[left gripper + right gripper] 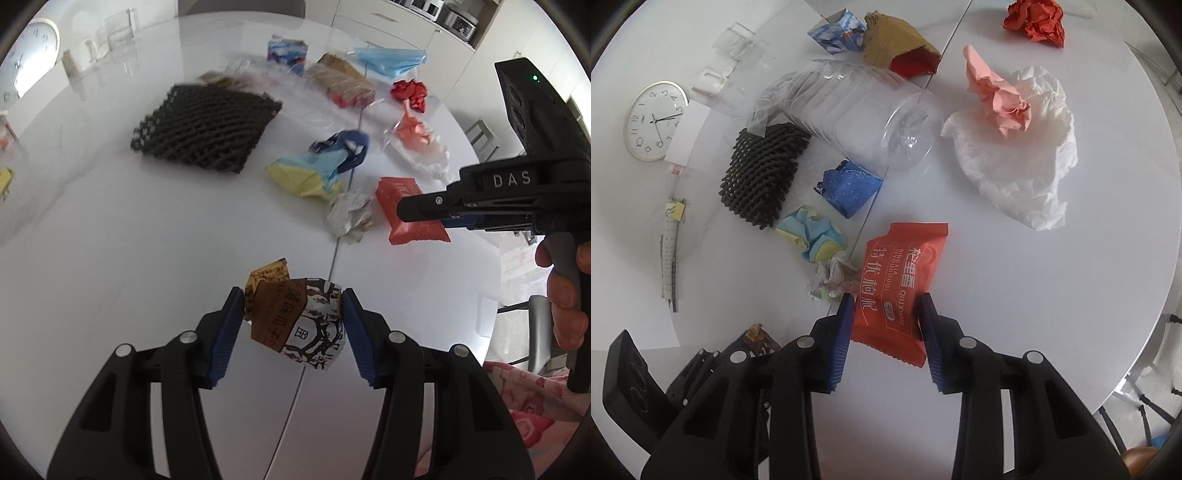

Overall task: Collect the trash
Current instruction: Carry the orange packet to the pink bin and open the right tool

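The table (1034,295) is white and glossy, with a curved outer edge and a thin seam running across it — its shine reflects things at the far side. Trash lies scattered across the top. In the left wrist view the left gripper (293,308) holds a brown-and-white snack wrapper (295,325) pinched between its blue pads, just above the seam. The right gripper (886,308) has its pads pressed on the two sides of an orange-red snack packet (897,280), which lies flat on the table near the edge; a hand (565,295) grips its handle at the right of the left wrist view.

Just beside the packet sits a crumpled ball of printed paper (833,277), then a wad of yellow and light-blue paper (812,236) and a crumpled dark-blue paper (849,188). A black foam net sleeve (761,177) lies left of these, touching a clear plastic bottle (857,114) on its side. Farther off are a brown paper bag (897,44) with a red inside, a small blue carton (836,35), a red paper ball (1038,20), and a pink paper scrap (993,96) resting on a white tissue (1023,158).

A round wall clock (653,122) shows at the left. Pale cabinets (399,26) stand beyond the table, and chair frames (1145,406) show past its rim.
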Available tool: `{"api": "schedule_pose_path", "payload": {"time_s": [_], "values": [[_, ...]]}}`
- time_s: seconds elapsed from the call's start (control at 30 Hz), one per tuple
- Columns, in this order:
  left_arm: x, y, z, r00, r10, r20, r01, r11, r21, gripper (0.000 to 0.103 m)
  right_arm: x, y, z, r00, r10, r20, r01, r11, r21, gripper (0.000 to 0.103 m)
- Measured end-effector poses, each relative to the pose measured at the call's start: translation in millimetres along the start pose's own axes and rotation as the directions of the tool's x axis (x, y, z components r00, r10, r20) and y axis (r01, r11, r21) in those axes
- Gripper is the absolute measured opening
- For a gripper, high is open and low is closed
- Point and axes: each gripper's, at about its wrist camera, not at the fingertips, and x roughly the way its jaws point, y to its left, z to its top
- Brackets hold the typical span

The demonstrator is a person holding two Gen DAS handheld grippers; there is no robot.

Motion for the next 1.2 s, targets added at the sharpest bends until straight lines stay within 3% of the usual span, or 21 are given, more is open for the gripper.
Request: {"api": "schedule_pose_path", "payload": {"time_s": [0.13,0.2,0.43,0.53,0.7,0.77,0.9,1.2], "values": [[-17,-25,15,1.000,0.002,0.029,-0.004,0.999,0.049,0.053,-43,-23,-5,0.998,0.002,0.057,0.000,0.999,-0.043,0.036],[-25,-51,29,0.999,-0.025,0.046,0.020,0.995,0.094,0.053,-74,-46,-6,0.993,-0.033,0.110,0.039,0.998,-0.054,0.036],[-17,-179,77,0.981,-0.190,0.047,0.171,0.949,0.264,0.054,-162,-163,-18,0.936,-0.267,0.231,0.272,0.962,0.011,0.036],[4,-244,98,0.960,-0.281,-0.006,0.270,0.914,0.304,0.054,-184,-214,-24,0.909,-0.343,0.238,0.342,0.939,0.047,0.037],[56,-329,123,0.930,-0.345,-0.126,0.367,0.872,0.325,0.063,-200,-281,-27,0.908,-0.359,0.217,0.349,0.934,0.081,0.037],[78,-353,130,0.926,-0.335,-0.176,0.375,0.875,0.306,0.067,-202,-298,-27,0.910,-0.357,0.214,0.347,0.934,0.082,0.037],[96,-368,139,0.938,-0.282,-0.200,0.329,0.907,0.263,0.073,-202,-324,-24,0.927,-0.318,0.198,0.314,0.948,0.054,0.037],[47,-360,152,0.981,-0.168,-0.100,0.186,0.958,0.218,0.088,-163,-327,5,0.960,-0.240,0.144,0.248,0.968,-0.035,0.041]]}}
